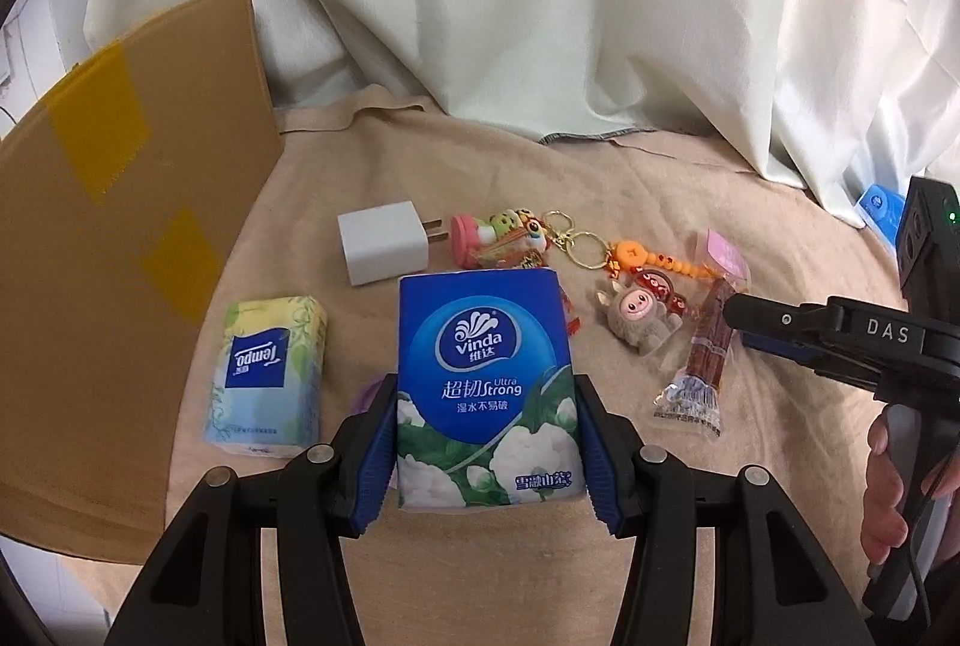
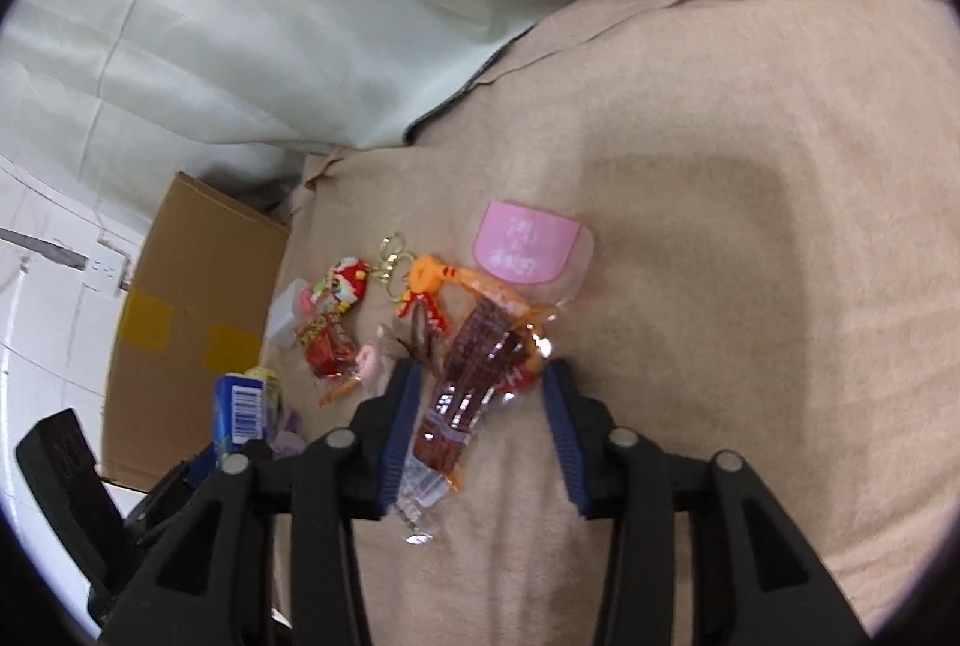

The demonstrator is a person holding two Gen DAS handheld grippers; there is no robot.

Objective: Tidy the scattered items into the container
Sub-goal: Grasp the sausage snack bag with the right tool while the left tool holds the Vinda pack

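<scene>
While the left tool pinches the Vinda pack at its sides — ready for the box at the desk's left edge — the right tool stands spread around the snack.

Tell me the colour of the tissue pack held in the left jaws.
Blue with white flowers, green leaves; Vinda tissue pack, clearest in the left wrist view.

I can't see inside the brown cardboard box; the frame crops it. The pink-labelled clear sachet print blurs unreadably.
</scene>
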